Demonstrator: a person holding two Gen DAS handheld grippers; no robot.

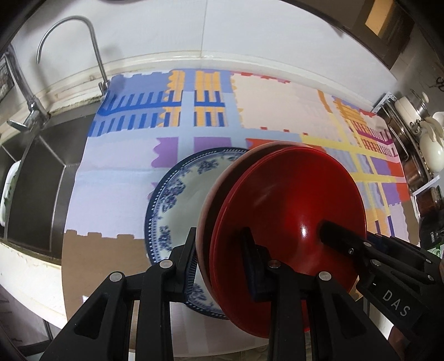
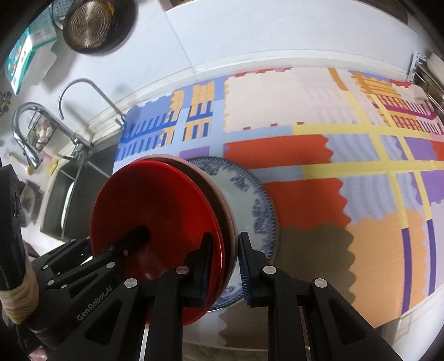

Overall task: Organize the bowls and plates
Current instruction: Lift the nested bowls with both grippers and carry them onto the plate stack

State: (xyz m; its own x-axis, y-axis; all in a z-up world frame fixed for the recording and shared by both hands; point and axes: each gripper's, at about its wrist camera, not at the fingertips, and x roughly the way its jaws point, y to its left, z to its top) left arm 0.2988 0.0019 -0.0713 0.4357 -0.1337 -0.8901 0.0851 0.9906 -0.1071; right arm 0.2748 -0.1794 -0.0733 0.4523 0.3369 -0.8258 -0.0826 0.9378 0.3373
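Note:
A stack of red plates [image 1: 299, 200] backed by a pink plate [image 1: 204, 219] is held steeply tilted over the patterned cloth [image 1: 277, 105]. My left gripper [image 1: 220, 244] is shut on the stack's near rim, one finger on the red face and the other behind the pink plate. My right gripper [image 2: 224, 247] clamps the same red plates [image 2: 155, 205] and pink plate [image 2: 231, 230] from the other side. Its finger [image 1: 333, 230] rests on the red face. A blue-and-white plate [image 1: 177, 194] shows face-up behind the stack [image 2: 249, 194]. Whether it touches the stack is unclear.
A steel sink [image 1: 41, 172] with two faucets [image 1: 69, 25] lies to the left of the cloth. Pots and jars [image 1: 427, 144] crowd the right end of the counter. A pan [image 2: 88, 25] hangs on the wall above the sink.

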